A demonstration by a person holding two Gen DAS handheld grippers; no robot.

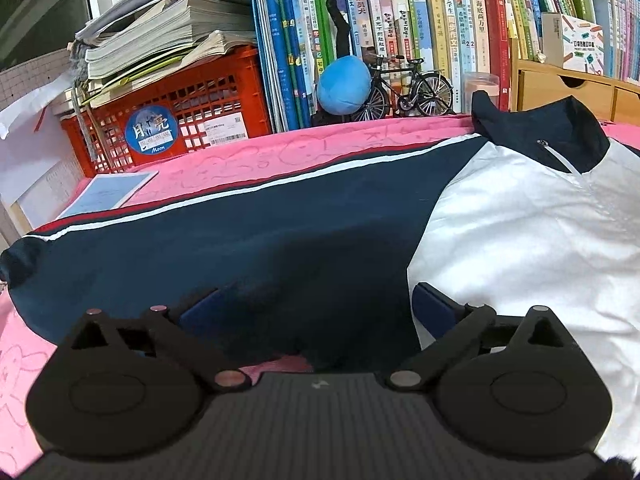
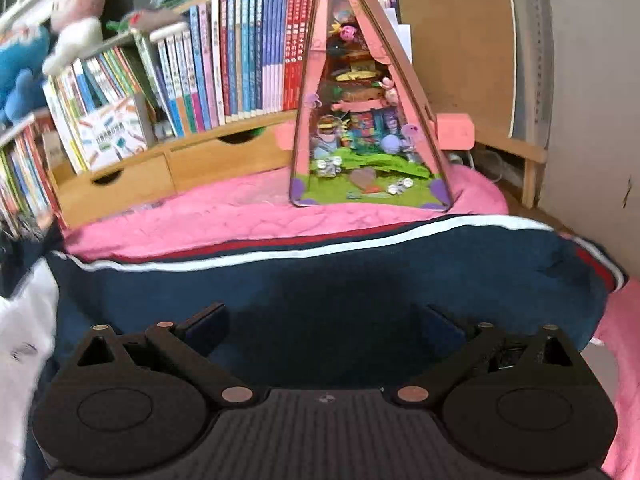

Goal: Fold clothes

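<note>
A navy and white jacket [image 1: 500, 220] lies spread on a pink blanket [image 1: 248, 156]. Its navy sleeve [image 1: 224, 232], edged with white and red stripes, stretches to the left, and its dark collar [image 1: 560, 136] stands at the back right. My left gripper [image 1: 316, 304] hovers low over the sleeve near the white body, jaws wide open, nothing between the blue pads. In the right wrist view the other navy sleeve [image 2: 320, 276] runs across the blanket [image 2: 240, 216]. My right gripper [image 2: 324, 324] is open above that sleeve, holding nothing.
Behind the blanket stand a red crate [image 1: 176, 116] under stacked papers, rows of books [image 1: 400, 20], a blue plush ball [image 1: 344, 86] and a model bicycle [image 1: 412, 88]. A pink triangular toy house [image 2: 368, 120] and wooden drawers [image 2: 168, 168] stand behind the right sleeve.
</note>
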